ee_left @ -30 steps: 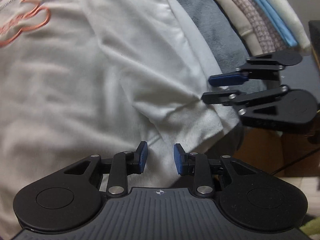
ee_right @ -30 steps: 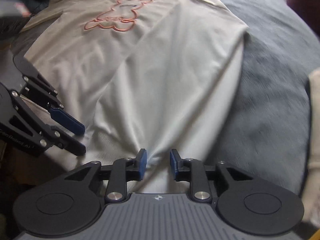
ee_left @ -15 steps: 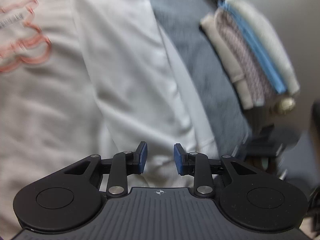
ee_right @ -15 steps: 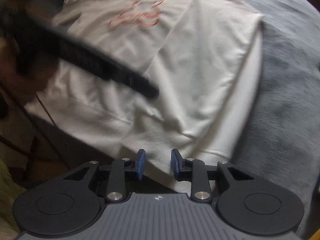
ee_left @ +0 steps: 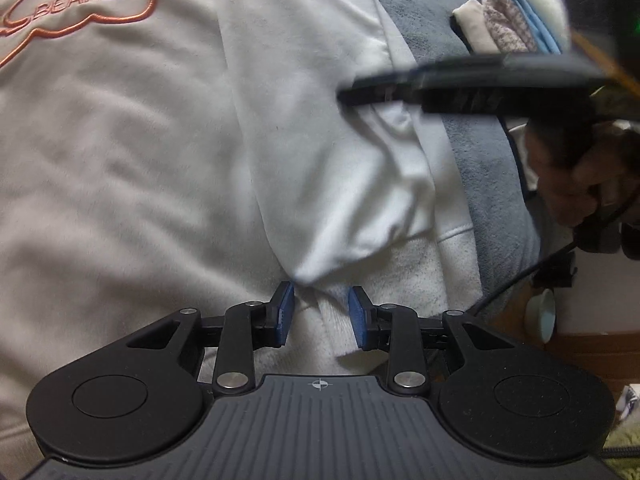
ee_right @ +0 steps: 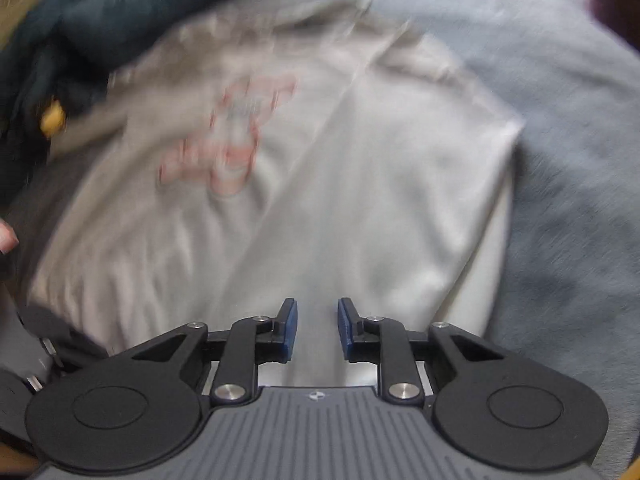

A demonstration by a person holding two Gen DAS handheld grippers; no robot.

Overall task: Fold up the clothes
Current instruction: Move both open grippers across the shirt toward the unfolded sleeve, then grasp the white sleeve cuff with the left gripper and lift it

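On the far left of the grey blanket [ee_left: 472,152] lies the cream sweatshirt [ee_left: 120,160], flat, with the orange bear outline [ee_left: 80,4] on its chest and one sleeve [ee_left: 320,140] already folded inward along the body. I judge the step in hand to be taking the bottom hem, so the next move calls for both grippers to pinch the hem at two points and carry it toward the collar together. The left gripper [ee_left: 320,314] points steeply down over the ribbed hem; its jaws are spread a little, with fabric lying between them but not pressed. To the right, the right gripper [ee_right: 317,330] also tilts downward above the folded side; its jaws have just been closing, yet they stand apart and pinch nothing. At the far right, a stack of folded clothes [ee_left: 516,20] waits.
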